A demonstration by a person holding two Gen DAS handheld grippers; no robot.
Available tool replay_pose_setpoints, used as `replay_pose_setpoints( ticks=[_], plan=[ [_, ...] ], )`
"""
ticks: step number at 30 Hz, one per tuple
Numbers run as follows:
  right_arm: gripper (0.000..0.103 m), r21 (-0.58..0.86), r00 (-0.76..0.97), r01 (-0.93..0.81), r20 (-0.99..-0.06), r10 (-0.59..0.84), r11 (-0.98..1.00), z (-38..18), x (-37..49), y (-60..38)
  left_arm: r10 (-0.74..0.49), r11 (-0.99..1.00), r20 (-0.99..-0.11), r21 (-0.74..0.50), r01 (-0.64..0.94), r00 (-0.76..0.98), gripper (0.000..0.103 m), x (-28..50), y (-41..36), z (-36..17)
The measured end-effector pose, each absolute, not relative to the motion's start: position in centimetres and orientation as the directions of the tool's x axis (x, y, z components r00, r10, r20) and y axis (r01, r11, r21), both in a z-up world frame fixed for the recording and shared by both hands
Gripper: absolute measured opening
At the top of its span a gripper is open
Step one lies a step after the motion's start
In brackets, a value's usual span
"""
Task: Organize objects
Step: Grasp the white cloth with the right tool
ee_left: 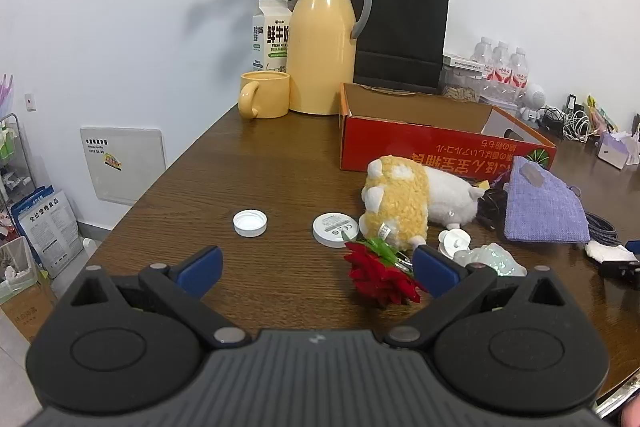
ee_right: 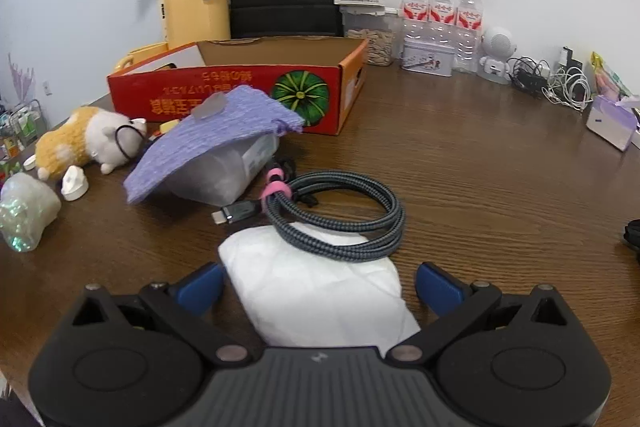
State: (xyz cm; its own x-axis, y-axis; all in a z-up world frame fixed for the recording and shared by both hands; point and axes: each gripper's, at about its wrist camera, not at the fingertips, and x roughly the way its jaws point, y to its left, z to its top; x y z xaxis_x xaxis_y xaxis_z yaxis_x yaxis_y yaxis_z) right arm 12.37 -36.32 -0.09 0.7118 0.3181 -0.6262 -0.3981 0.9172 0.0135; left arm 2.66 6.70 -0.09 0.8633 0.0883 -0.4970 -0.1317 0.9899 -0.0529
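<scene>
Red box (ee_right: 224, 95), lilac pouch (ee_right: 212, 143), grey-blk cable (ee_right: 344, 223)

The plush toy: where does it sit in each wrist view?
Left wrist: plush toy right of centre, lying before the red box.
Right wrist: plush toy at the left edge, left of the purple pouch.
Shared landmark: the red box.
</scene>
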Motion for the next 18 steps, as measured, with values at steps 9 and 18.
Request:
replay_pose_setpoints(
  ticks=[9, 18],
  plan=[
    [0.075, 0.006, 0.732, -0.411, -0.593, 0.334, 0.911, 0.3, 10.7, -35.7, 0.089, 0.990, -0.493, -0.054, -0.133, 0.865, 0.103, 2.6, 6.7, -0.1],
    [0.054, 0.048, 0.717, -0.438, -0.584, 0.381, 0.898, 0.7, 8.6, -34.8, 0.091, 0.988, -0.495, -0.063, -0.140, 0.864, 0.103, 2.6, 6.9, -0.1]
  ],
)
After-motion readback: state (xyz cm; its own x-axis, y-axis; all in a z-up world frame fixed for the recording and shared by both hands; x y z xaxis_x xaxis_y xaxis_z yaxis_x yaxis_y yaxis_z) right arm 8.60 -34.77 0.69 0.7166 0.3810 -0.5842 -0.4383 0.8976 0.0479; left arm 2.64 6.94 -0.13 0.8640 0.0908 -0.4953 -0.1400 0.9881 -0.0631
